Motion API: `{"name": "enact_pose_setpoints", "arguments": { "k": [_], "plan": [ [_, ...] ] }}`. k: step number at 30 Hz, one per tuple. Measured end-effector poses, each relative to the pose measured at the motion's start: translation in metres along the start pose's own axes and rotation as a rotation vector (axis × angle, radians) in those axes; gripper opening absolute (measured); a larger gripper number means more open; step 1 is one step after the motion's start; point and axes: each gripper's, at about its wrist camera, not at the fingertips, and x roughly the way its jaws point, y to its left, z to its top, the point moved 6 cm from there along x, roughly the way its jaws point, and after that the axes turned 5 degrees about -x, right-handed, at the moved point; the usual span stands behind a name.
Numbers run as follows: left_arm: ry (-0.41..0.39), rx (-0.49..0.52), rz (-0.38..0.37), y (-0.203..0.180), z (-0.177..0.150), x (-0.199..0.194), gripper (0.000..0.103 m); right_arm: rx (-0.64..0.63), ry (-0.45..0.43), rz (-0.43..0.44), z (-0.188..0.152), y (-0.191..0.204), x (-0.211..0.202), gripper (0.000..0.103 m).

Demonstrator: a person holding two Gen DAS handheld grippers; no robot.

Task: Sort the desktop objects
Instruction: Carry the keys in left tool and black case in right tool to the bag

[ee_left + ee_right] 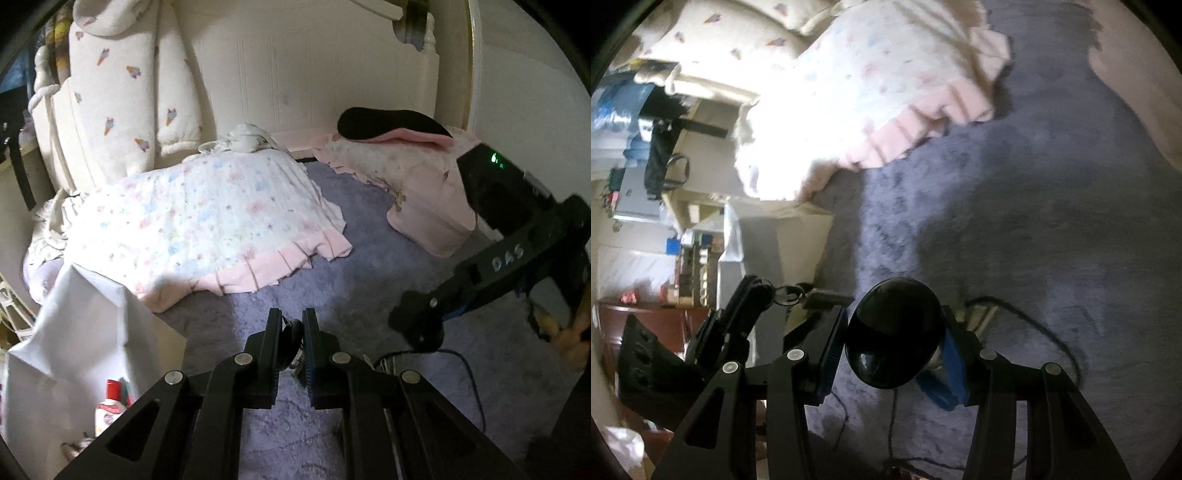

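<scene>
The bunch of keys point(291, 341) hung pinched between the fingers of the left gripper point(292, 332), lifted clear of the purple blanket point(351, 288). From the right wrist view the key ring point(786, 293) and a dark fob point(822, 298) dangled free below that gripper's tips. Keys of this kind are probably light and hard but loose, so they would likely swing and jingle; a pinch on the fob or the ring looked safer than on a single blade, which could slip sideways.

The right gripper point(894, 339) was clamped on a glossy black mouse point(894, 332), its blue pads pressing on the two sides. That shell looked smooth and rounded, so it would likely slide out of a weak squeeze; holding across its widest part seemed best. A thin black cord point(1045, 328) lay on the blanket just beyond. To the left stood a white box point(85, 332), near the floral quilt point(207, 229).
</scene>
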Motion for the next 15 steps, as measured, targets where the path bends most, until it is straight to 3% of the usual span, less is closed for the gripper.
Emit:
{"name": "enact_pose_setpoints", "arguments": {
  "k": [5,15],
  "plan": [
    [0.042,-0.083,0.025,0.02,0.004,-0.016,0.01,-0.036,0.011,0.032,-0.002,0.02,0.003,0.05],
    [-0.024,-0.137,0.078,0.057,0.014,-0.061,0.01,-0.125,0.025,0.065,-0.004,0.07,0.006,0.05]
  ]
}}
